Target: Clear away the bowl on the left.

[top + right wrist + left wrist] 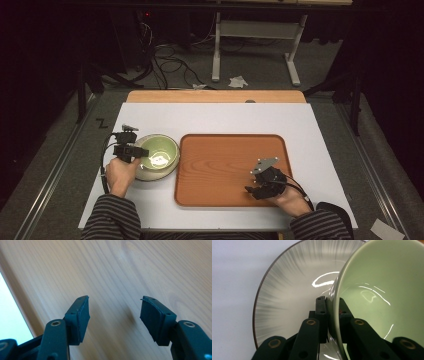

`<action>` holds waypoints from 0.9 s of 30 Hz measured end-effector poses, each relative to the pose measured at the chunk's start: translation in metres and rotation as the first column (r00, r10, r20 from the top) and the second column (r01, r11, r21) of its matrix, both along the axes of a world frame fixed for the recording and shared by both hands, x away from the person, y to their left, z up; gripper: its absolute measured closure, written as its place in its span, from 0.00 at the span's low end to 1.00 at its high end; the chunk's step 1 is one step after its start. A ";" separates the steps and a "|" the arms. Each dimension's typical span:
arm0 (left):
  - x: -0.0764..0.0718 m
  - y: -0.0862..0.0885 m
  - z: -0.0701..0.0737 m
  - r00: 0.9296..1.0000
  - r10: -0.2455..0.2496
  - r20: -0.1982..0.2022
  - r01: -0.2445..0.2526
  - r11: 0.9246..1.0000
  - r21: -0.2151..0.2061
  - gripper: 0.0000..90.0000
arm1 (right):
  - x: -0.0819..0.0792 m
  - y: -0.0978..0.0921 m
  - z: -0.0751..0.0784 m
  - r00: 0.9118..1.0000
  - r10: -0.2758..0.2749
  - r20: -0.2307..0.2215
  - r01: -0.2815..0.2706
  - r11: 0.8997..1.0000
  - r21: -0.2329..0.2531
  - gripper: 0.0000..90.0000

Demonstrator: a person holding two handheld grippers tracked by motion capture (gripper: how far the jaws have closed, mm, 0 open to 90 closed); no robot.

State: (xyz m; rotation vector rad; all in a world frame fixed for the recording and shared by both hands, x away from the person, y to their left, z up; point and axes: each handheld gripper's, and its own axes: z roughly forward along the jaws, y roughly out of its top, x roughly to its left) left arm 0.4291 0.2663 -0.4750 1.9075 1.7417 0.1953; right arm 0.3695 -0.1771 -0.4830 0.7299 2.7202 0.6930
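At the left of the white counter (220, 117), the left tool (140, 151) is clamped on the rim of a pale green bowl (161, 150). The left gripper view shows this closely: one black jaw sits outside the bowl's wall and the other inside, with the rim pinched between them. The bowl (384, 290) rests on a shallow plate (287, 290) with fine grey streaks running out to a dark edge; from above, the plate (141, 174) peeks out under the bowl's near side. Both stand just left of a wooden tray (220, 165), close to its left edge.

Farther right, the right tool (250, 182) hovers over the near right part of the tray, held in the person's right hand (290, 199). In the right gripper view its jaws stand well apart, holding nothing, with the tray's wood grain (125, 272) beneath them and a strip of white counter (10, 312) at the left edge.

No brand, label or writing can be read on any of these things.
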 end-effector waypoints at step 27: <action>-0.009 -0.012 0.029 0.993 -0.065 0.099 0.073 0.994 -0.085 0.93 | 0.000 0.000 0.000 1.000 -0.003 -0.001 0.003 1.000 0.001 0.47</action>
